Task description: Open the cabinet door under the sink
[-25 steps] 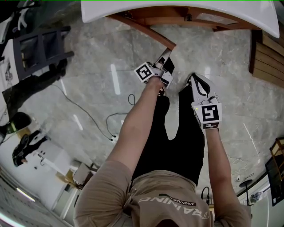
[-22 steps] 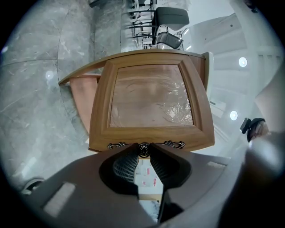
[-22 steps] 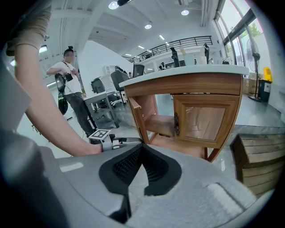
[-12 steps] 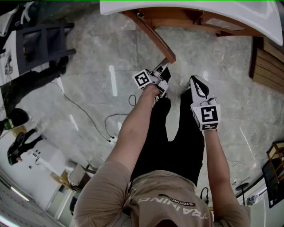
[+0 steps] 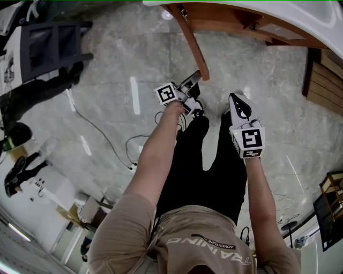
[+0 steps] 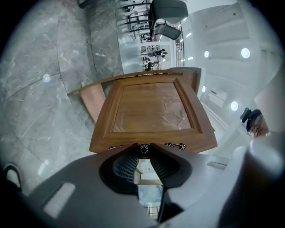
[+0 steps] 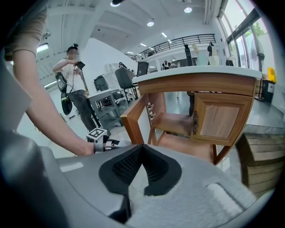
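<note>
The left-hand cabinet door [image 5: 191,42] stands swung well out from under the front edge of the white countertop [image 5: 268,12], showing edge-on in the head view as a brown wooden strip running away from that edge; the left gripper [image 5: 194,80] sits at the door's free end, and in its own view its dark jaws are pinched on the small rosette knob [image 6: 143,149] at the rim of the panelled door, whose framed face fills the view above the jaws. The right gripper [image 5: 236,99] hangs just beside the left one, out from the countertop's front edge and apart from the door; its jaws are pressed together with nothing between them. From the right gripper view, the open door leaves bare a wooden shelf [image 7: 174,124] inside the cabinet below the worktop, while the right-hand door [image 7: 221,119] lies closed under the countertop's front edge. Grey marble floor [image 5: 115,64] spreads beneath, with a thin cable [image 5: 104,136] trailing across it; a person [image 7: 73,87] stands in the background, off past the countertop's left end.
</note>
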Available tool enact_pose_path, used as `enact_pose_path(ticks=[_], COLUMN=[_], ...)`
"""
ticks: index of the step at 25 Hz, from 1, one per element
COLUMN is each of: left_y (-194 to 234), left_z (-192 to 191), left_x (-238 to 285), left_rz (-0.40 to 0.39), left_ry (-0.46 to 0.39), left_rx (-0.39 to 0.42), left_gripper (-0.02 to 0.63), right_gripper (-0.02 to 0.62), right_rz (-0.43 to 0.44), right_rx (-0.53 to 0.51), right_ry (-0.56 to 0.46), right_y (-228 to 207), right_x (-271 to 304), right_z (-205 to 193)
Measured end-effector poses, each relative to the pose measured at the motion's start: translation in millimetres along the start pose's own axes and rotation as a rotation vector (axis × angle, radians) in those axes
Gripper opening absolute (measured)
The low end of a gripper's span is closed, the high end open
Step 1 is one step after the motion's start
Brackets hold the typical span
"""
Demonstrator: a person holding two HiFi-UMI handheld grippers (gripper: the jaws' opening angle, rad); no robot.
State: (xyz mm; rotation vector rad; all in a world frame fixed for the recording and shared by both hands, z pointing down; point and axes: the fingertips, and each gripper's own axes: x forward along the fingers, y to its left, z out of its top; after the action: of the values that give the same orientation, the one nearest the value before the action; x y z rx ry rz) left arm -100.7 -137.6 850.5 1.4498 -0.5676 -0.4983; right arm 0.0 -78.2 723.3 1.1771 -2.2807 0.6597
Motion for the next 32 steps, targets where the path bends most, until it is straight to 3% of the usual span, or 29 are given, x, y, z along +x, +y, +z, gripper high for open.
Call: enact_pose_path(ticks=[24,32], left_y=[1,0], left_z=[34,50], left_x=[-49,-64], left_rz=[0.001,0.000], left_ry=[0.147,0.136], left_rx=[0.026,0.010], left_gripper=[0.101,0.101], right_gripper=[0.003,0.003], right_rz=[-0.012,-0.002], right_rx=[0.055,0.037], right_ry=[0.049,0.064], right_y=[48,57], right_x=[18,28], right_z=[-2,14])
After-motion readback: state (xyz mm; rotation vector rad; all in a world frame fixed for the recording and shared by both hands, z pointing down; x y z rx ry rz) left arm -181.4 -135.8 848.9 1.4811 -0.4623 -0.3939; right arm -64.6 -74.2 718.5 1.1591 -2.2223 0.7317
